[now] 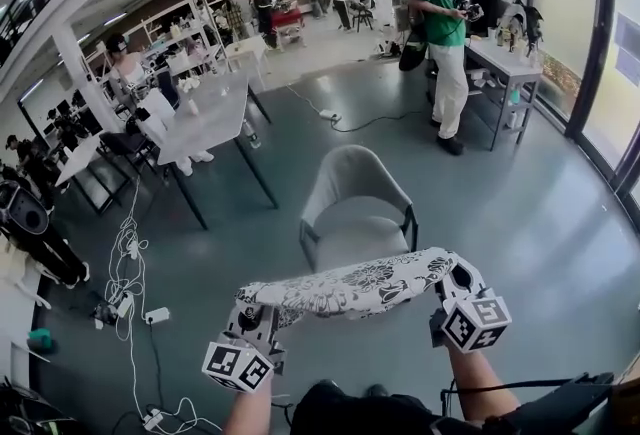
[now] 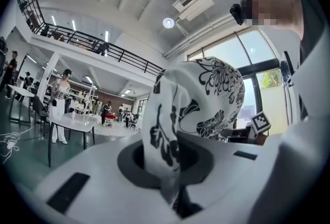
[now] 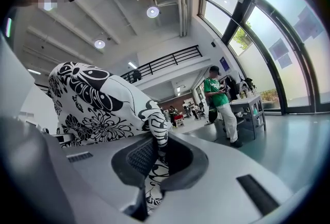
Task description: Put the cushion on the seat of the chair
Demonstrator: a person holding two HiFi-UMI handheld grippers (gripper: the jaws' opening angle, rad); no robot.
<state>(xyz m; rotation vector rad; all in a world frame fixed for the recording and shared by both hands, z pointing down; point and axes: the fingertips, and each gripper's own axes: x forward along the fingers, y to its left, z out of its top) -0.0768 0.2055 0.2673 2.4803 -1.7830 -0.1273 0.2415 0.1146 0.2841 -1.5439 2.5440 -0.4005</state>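
Observation:
A white cushion with a black flower print [image 1: 350,287] hangs flat between my two grippers, just in front of a grey armchair [image 1: 355,198] whose seat [image 1: 360,238] is bare. My left gripper [image 1: 256,315] is shut on the cushion's left corner; in the left gripper view the fabric [image 2: 193,109] is pinched between the jaws and fills the middle of the view. My right gripper [image 1: 455,285] is shut on the right corner, and in the right gripper view the cushion [image 3: 98,107] bulges out to the left of the jaws.
A white table [image 1: 210,118] stands left of the chair. Cables and power strips [image 1: 130,278] trail on the floor at the left. A person in a green shirt [image 1: 442,33] stands by a grey desk [image 1: 505,63] at the back right. Glass walls run along the right.

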